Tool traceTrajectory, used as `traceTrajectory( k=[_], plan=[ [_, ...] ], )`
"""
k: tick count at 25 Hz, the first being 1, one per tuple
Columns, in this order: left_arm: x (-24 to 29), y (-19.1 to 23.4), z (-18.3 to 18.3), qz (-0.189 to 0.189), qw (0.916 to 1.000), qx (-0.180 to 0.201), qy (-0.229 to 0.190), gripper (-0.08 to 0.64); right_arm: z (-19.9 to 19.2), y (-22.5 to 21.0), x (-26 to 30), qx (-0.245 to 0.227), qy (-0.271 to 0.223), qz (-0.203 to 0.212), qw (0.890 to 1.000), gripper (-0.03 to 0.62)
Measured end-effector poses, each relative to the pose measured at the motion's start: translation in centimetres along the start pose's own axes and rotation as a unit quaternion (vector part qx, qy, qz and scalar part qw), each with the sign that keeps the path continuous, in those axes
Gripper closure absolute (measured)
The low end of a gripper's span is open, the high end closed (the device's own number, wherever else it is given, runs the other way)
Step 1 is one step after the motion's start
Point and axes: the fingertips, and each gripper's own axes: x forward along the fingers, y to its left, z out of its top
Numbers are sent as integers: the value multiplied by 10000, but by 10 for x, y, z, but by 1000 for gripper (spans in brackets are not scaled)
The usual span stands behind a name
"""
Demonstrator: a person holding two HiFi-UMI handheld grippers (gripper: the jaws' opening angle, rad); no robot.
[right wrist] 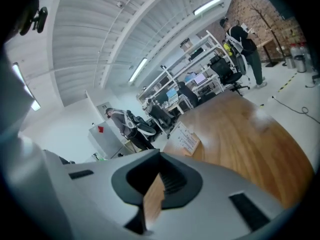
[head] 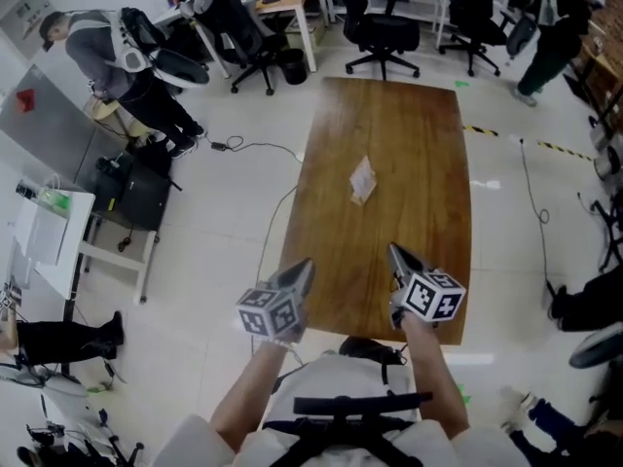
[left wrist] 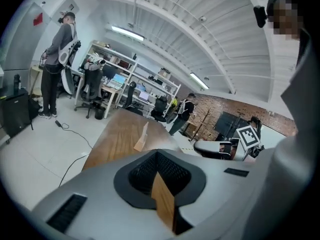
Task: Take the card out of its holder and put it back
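The card [head: 363,179] stands well ahead of both our tools. Nearest us, our left hand-held gripper [head: 304,265] and right hand-held gripper [head: 394,252] hover by the near end of the wooden counter [head: 419,115]. Each has its jaws closed together with nothing between them. Farther out, about mid-counter, we see the card sitting in its holder [right wrist: 191,147]. It is a pale sheet with rows of small print, leaning back in the small stand. Beyond the counter's far end stand black office chairs [head: 382,29].
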Motion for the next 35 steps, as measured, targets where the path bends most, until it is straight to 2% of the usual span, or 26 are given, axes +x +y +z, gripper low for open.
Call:
traceTrajectory(
  k=[4,6,9,14,22,35],
  plan=[
    [-25,-27,5,-116,9992,379,-78,560,-18,45,-24,-369,4,-41,9993,581],
    [-39,-37,7,-222,9985,448,-217,560,-33,64,-37,-496,22,-67,9987,581],
    [-53,-47,-6,-399,9982,286,-350,560,-55,80,-57,-471,-64,-146,9988,581],
    [-66,-59,-43,-520,9985,72,-135,560,-86,102,-80,-659,82,-73,9978,583],
    [-83,-63,-50,-500,9984,275,-45,560,-87,103,-100,-868,-50,-385,9955,583],
    [-94,-49,-40,-284,9990,326,-92,560,-83,126,-88,-930,-48,-221,9954,584]
  ],
)
